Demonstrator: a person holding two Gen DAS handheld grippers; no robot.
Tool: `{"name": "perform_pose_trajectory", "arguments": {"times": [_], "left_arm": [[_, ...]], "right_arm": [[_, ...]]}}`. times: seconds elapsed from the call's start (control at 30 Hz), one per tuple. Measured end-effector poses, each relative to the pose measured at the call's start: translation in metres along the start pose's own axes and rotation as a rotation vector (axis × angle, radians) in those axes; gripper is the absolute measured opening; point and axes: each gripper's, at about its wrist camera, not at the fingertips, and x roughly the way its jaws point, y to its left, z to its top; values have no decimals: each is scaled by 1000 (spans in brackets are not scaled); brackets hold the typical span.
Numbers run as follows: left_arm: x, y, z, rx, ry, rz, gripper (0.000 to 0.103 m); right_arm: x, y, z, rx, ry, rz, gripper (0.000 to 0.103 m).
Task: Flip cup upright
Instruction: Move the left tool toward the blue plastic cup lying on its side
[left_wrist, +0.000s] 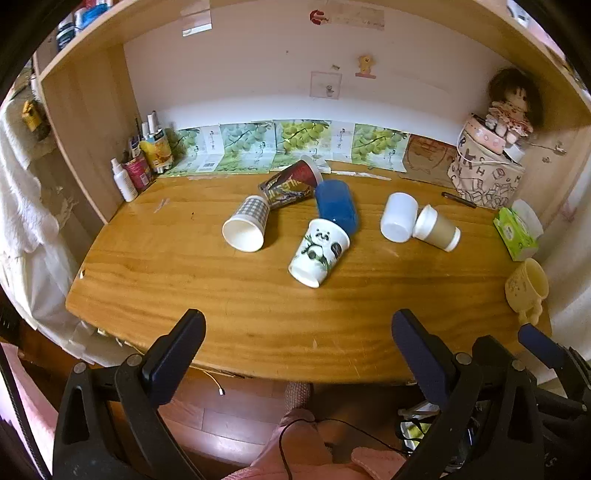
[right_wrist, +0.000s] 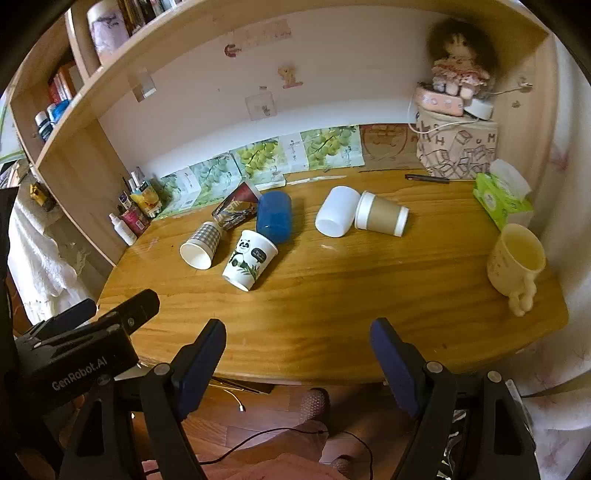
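Several cups lie on their sides on the wooden desk (left_wrist: 221, 306): a checked paper cup (left_wrist: 246, 225), a dark printed cup (left_wrist: 290, 182), a blue cup (left_wrist: 337, 205), a panda cup (left_wrist: 319, 251), a white cup (left_wrist: 398, 217) and a brown-sleeved cup (left_wrist: 437, 229). A yellow mug (right_wrist: 515, 260) stands upright at the right edge. My left gripper (left_wrist: 297, 332) is open and empty over the desk's front edge. My right gripper (right_wrist: 297, 341) is open and empty beside it, to the right. Both are well short of the cups.
Bottles and tubes (left_wrist: 142, 166) stand at the back left corner. A patterned box with a doll (left_wrist: 487, 173) stands at the back right, a green tissue box (left_wrist: 517, 230) in front of it. A pen (left_wrist: 458, 199) lies near the box. Shelf walls enclose the desk.
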Motion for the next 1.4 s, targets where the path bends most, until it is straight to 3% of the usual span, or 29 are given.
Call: {"name": "perform_pose_trajectory", "arguments": {"times": [0.47,0.8,1.23,1.4], "left_arm": [[53,20,67,13,42,27,101],[91,24,102,82,102,31,101],[149,31,152,124,207,51,101],[173,34,167,107,274,14,101]], "right_arm": [[67,14,64,34,63,34,81],[110,17,103,71,115,68,81],[163,20,135,131,186,88,81],[185,21,147,146,204,83,81]]}}
